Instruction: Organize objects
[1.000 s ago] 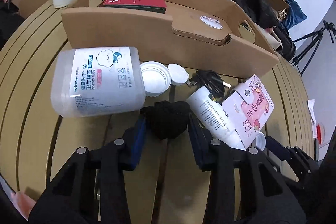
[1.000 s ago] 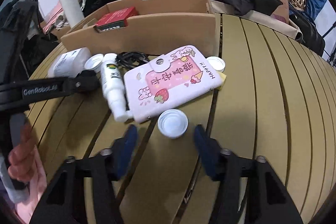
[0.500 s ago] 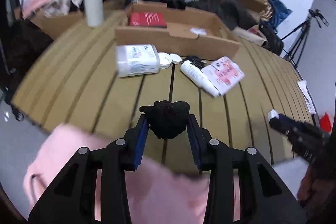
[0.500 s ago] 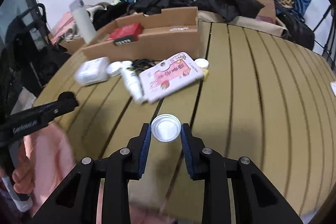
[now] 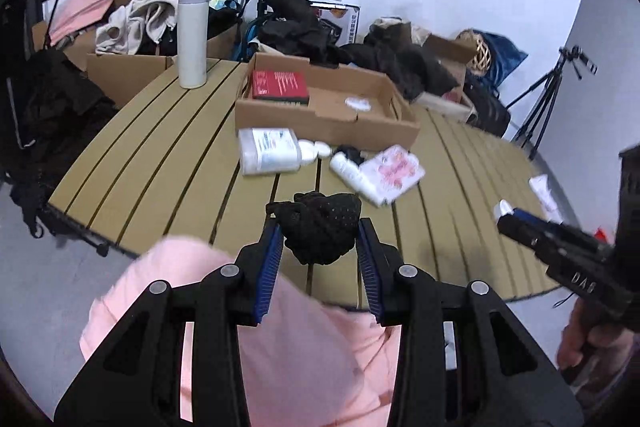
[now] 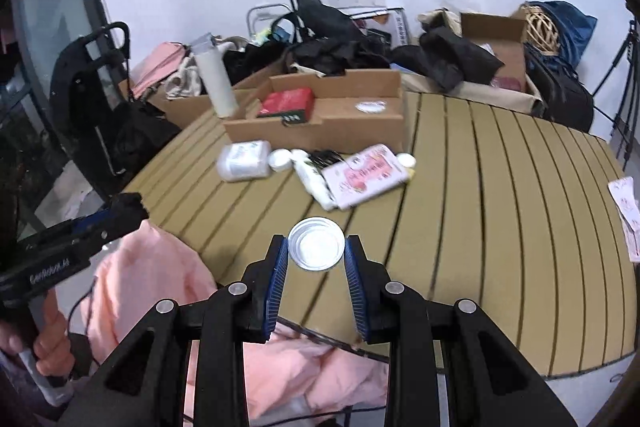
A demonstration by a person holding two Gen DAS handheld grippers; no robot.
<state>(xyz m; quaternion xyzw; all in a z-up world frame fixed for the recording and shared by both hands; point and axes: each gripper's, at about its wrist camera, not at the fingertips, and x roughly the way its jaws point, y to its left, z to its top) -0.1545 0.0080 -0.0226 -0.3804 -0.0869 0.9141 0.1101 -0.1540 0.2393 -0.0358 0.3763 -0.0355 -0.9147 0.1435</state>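
My left gripper (image 5: 319, 227) is shut on a black mesh pouch (image 5: 320, 227) and holds it high above the table's near edge. My right gripper (image 6: 316, 245) is shut on a round white lid (image 6: 316, 243), also lifted well above the table. On the slatted table (image 6: 500, 211) lie a clear wipes tub (image 5: 269, 150), a white tube bottle (image 5: 356, 178), a pink case (image 5: 392, 171) and small white lids (image 5: 316, 149). Behind them stands a cardboard box (image 5: 328, 121) with a red book (image 5: 280, 87) inside.
A tall white flask (image 5: 193, 35) stands at the table's far left. A paper slip (image 6: 626, 211) lies at the right edge. Bags, clothes and boxes crowd the floor behind the table. A tripod (image 5: 548, 99) stands at the right. Pink clothing (image 5: 280, 339) fills the foreground.
Both grippers closed on their objects, the black pouch and the white lid, then lifted and pulled back from the table. The table items now look far smaller.
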